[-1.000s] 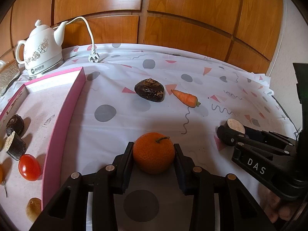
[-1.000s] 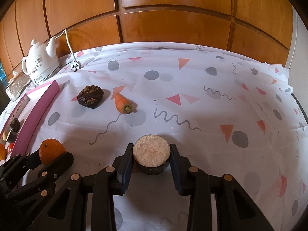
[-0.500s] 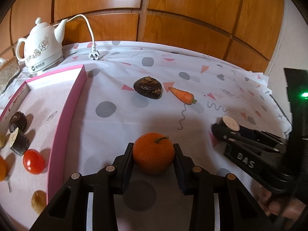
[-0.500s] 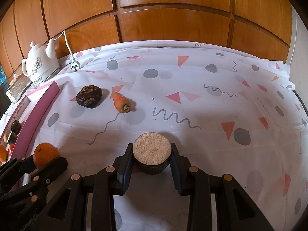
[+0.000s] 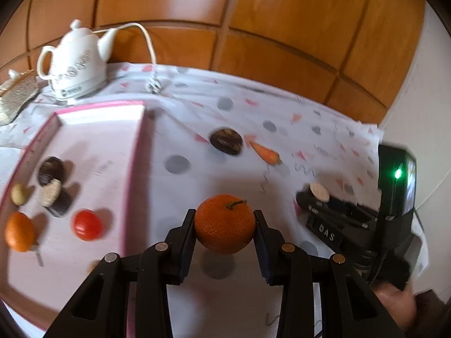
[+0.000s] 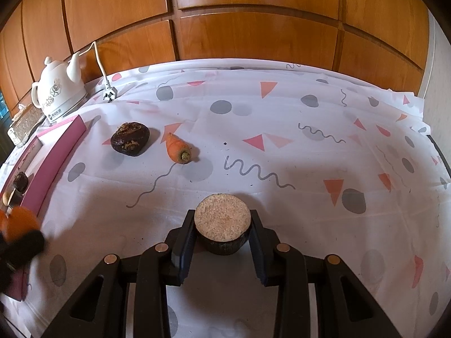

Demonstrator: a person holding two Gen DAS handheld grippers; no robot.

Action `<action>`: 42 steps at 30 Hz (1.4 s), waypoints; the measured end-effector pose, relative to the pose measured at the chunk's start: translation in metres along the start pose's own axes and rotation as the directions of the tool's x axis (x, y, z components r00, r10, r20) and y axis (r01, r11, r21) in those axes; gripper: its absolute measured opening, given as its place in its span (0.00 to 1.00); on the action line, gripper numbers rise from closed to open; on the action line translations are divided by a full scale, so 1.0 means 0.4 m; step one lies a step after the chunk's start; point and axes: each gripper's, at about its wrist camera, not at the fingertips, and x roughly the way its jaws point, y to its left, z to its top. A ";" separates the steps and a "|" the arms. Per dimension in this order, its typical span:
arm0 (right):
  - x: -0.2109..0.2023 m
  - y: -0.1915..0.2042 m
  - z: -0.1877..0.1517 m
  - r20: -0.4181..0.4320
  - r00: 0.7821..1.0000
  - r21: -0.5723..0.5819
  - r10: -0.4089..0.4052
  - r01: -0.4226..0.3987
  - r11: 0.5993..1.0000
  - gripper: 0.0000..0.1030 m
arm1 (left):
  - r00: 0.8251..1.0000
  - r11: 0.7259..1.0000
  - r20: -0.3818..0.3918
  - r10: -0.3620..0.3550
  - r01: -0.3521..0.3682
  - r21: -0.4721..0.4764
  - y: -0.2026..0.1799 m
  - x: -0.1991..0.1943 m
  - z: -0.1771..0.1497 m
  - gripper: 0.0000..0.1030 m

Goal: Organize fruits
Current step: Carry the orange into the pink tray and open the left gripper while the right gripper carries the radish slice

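Observation:
My left gripper (image 5: 225, 225) is shut on an orange mandarin (image 5: 225, 224) and holds it above the cloth, just right of the pink tray (image 5: 135, 169). The tray holds a red tomato (image 5: 87, 224), an orange fruit (image 5: 19, 231), dark cut pieces (image 5: 55, 194) and a small pale piece (image 5: 18, 193). My right gripper (image 6: 222, 233) is shut on a dark cut root piece with a pale flat face (image 6: 222, 221). A dark wrinkled lump (image 6: 130, 138) and a carrot (image 6: 177, 148) lie on the cloth farther back. The mandarin also shows at the left edge of the right wrist view (image 6: 18, 222).
A white kettle (image 5: 76, 62) with its cord and plug (image 6: 109, 94) stands at the back left, beside a woven box (image 5: 17, 98). Wood panelling (image 6: 253, 14) backs the table. The patterned cloth (image 6: 310, 155) ends near the right edge.
My left gripper has lifted the mandarin and moved left towards the pink tray; more of the tray's contents show. My right gripper has risen slightly with the root piece.

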 end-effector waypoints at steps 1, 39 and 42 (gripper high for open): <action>0.000 0.000 0.000 0.000 1.000 -0.001 0.000 0.000 1.000 0.34 | 1.000 1.000 0.008 0.001 -0.001 -0.011 0.017 -0.014 0.009 0.37; -0.140 0.296 0.020 0.025 0.957 -0.237 0.289 -0.275 0.932 0.34 | 0.975 0.955 -0.001 0.221 -0.216 -0.201 0.340 0.011 0.147 0.42; -0.143 0.332 0.022 0.012 0.949 -0.257 0.314 -0.301 0.918 0.34 | 0.970 0.953 0.010 0.243 -0.237 -0.189 0.337 -0.003 0.136 0.42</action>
